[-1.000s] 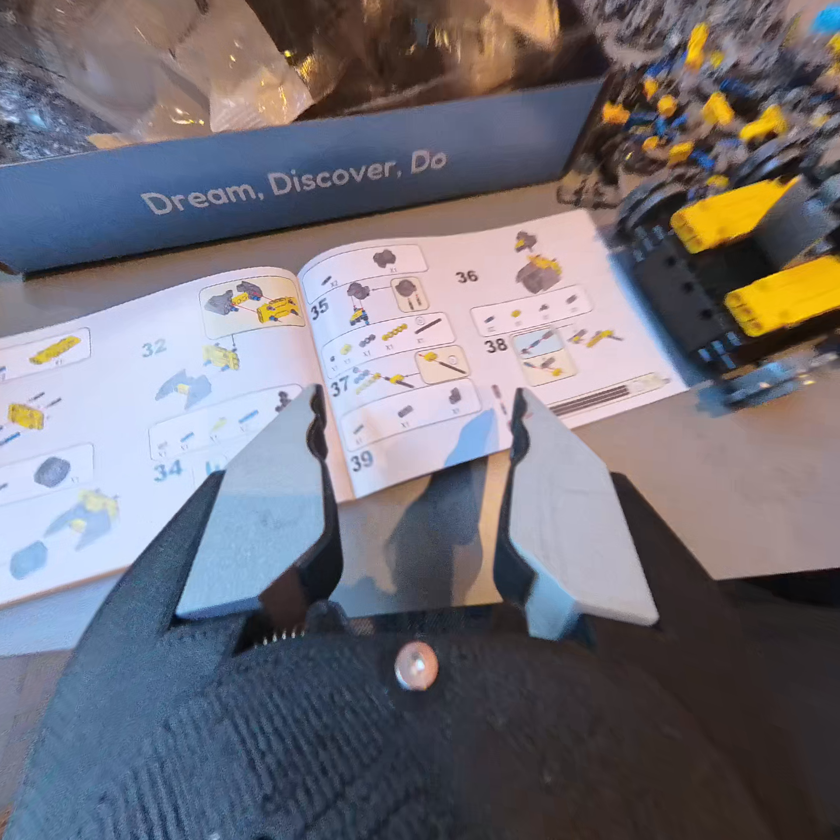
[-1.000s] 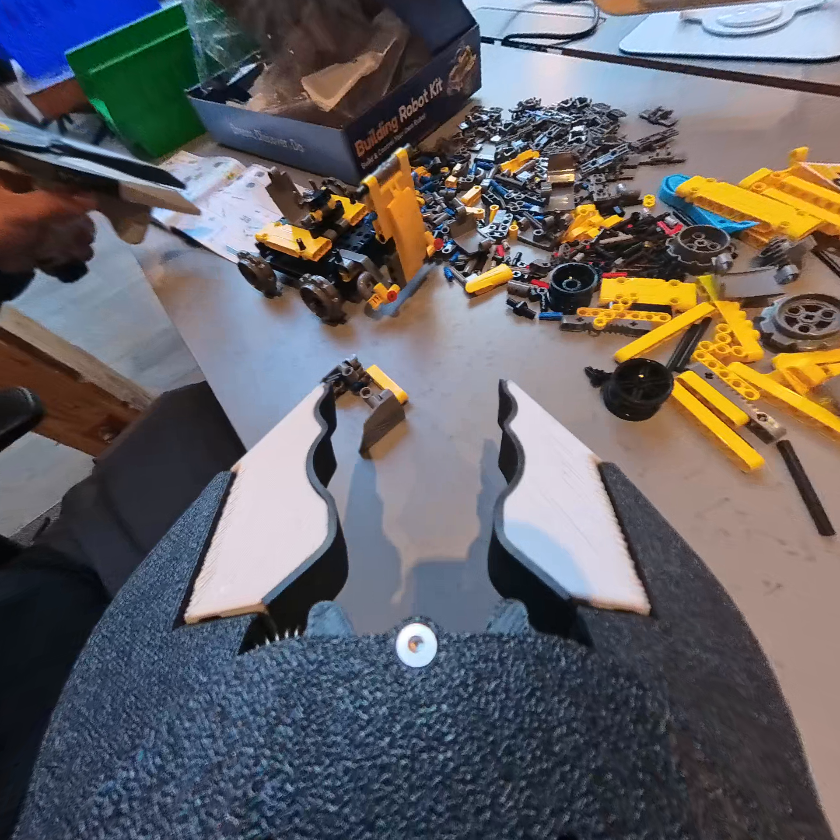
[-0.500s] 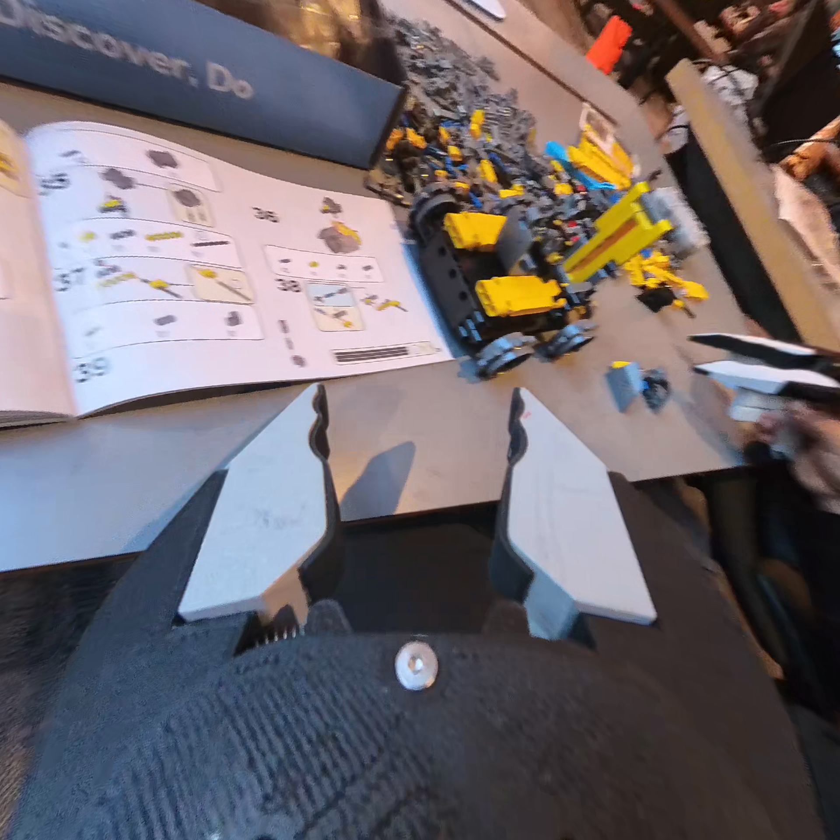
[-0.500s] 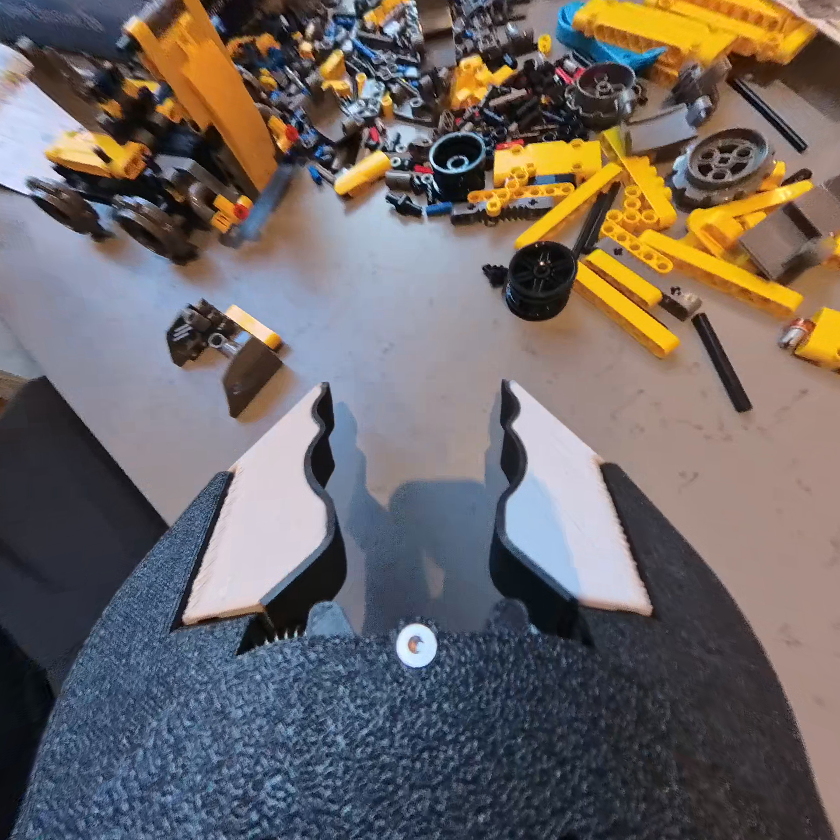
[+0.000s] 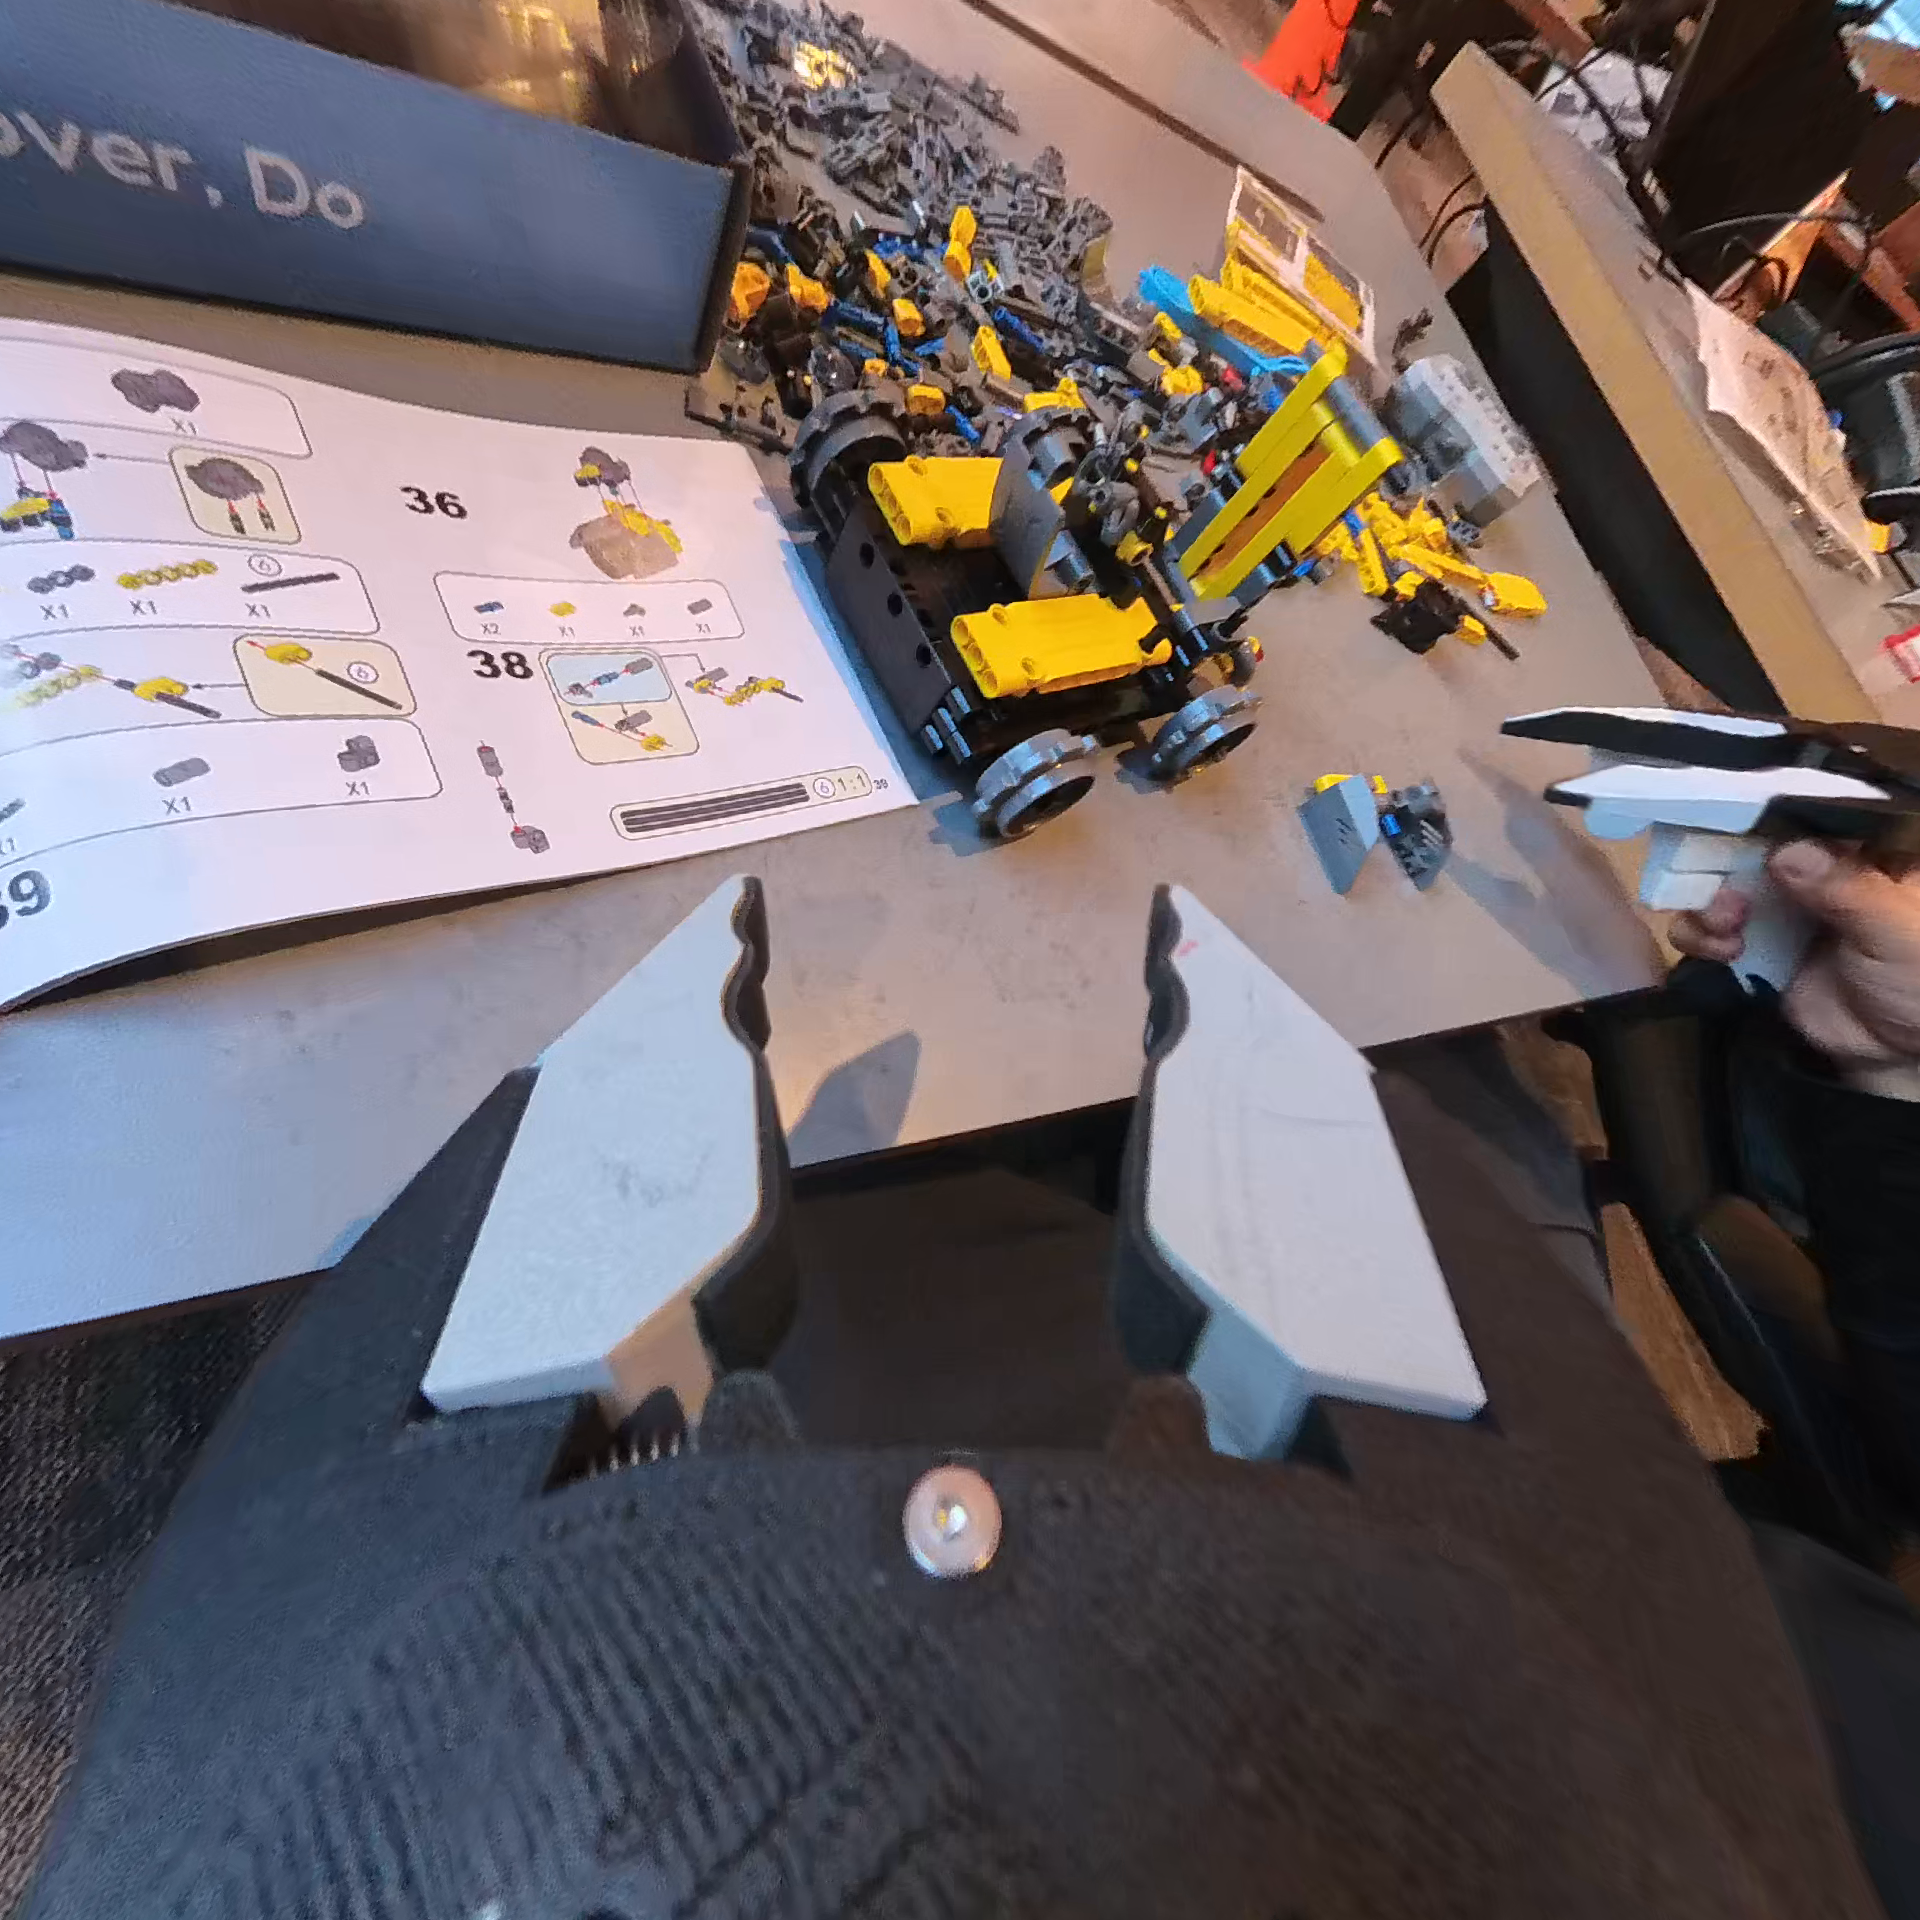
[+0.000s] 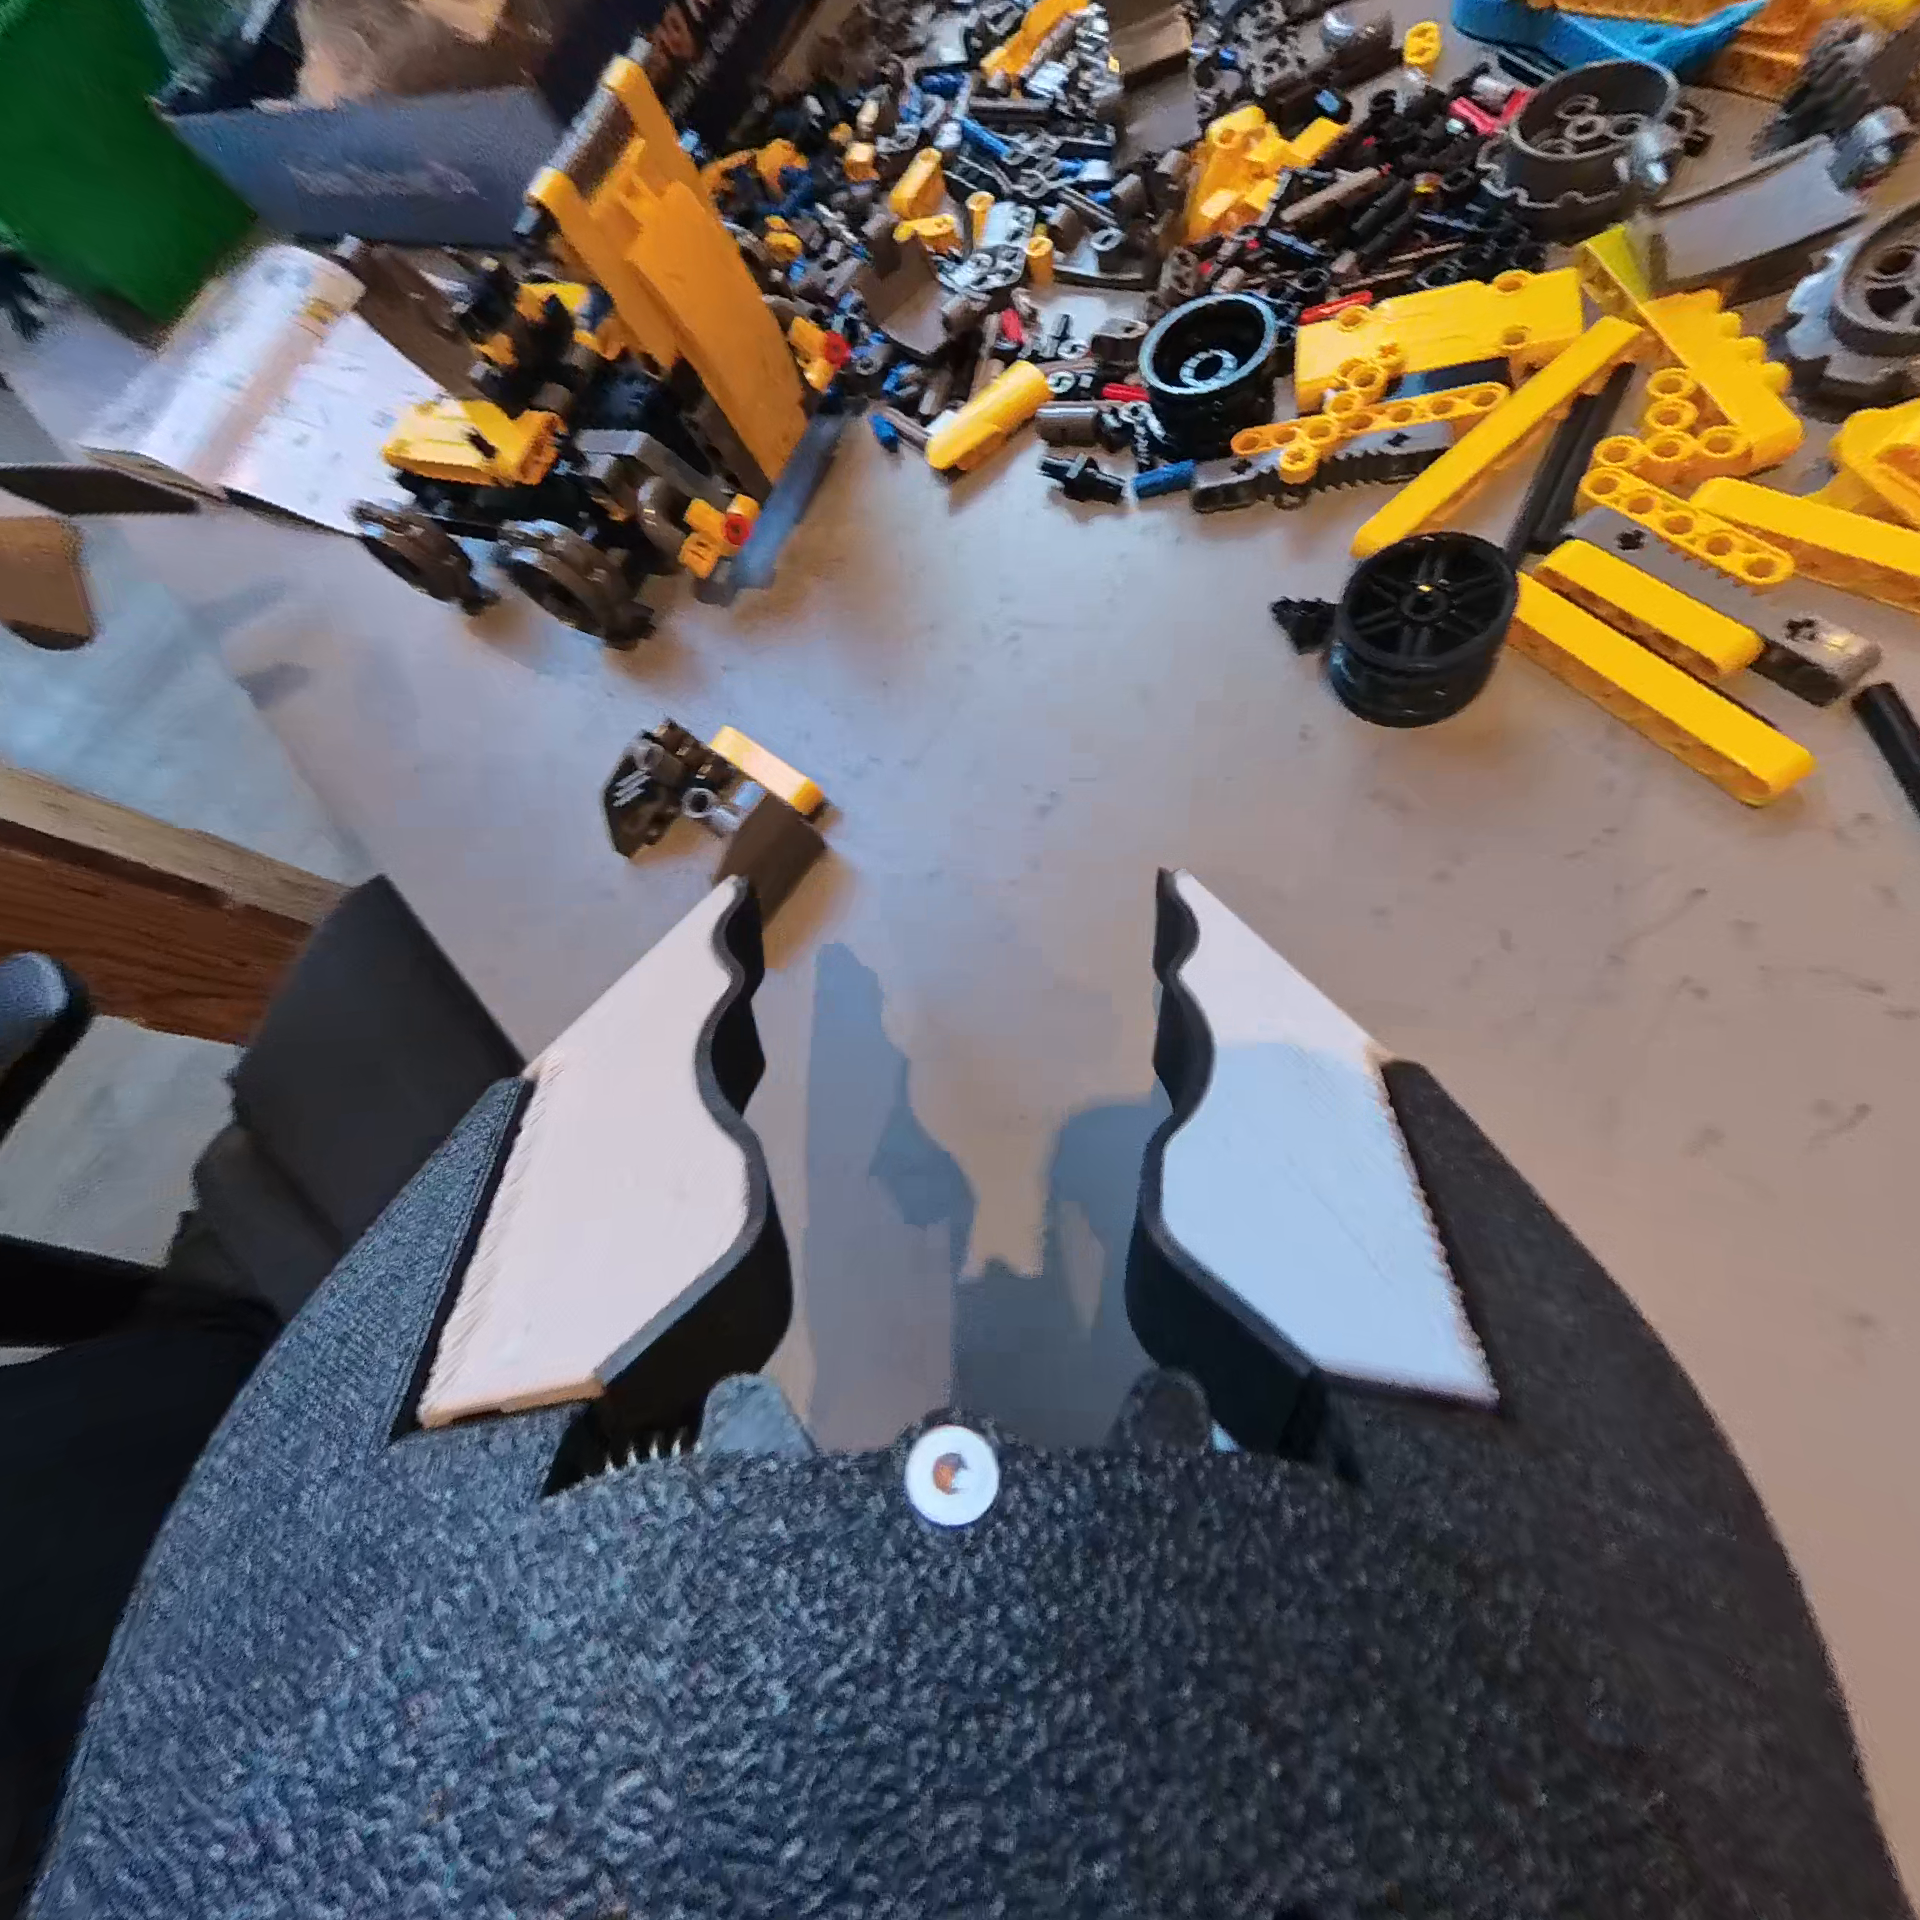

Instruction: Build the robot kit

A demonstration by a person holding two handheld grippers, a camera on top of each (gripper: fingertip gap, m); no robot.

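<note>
While both of our grippers hang over the grey table top (image 5: 987, 987), neither holds anything. We take the half-built yellow and black brick vehicle with grey wheels (image 5: 1023, 613) as our landmark.

Left of the vehicle, touching its rear end in the left wrist view, lies the open white instruction booklet with printed diagrams (image 5: 416, 644). Behind the booklet stands the dark blue cardboard box (image 5: 395, 218), its corner close to the vehicle's far side. Our left gripper (image 5: 951, 904) hovers in front of the vehicle, near the table's front edge, its two grey fingers spread wide with only bare table between them.

Behind and to the right of the vehicle spreads a heap of loose black, grey, yellow and blue plastic brick parts (image 6: 1195, 187). Right of the vehicle, among these, a black spoked wheel (image 6: 1418, 623) stands just beside long yellow perforated beams (image 6: 1662, 686).

In front of the vehicle, apart from it, lies a small subassembly of a grey wedge, black connectors and a yellow piece (image 6: 717, 800). Our right gripper (image 6: 951, 894) points toward the vehicle with its pale fingers wide apart and nothing between them; its left fingertip (image 6: 732, 904) sits just beside the grey wedge, though we cannot tell whether it touches. In the left wrist view this gripper shows at the right, held by our hand (image 5: 1849, 956), past the subassembly.
</note>
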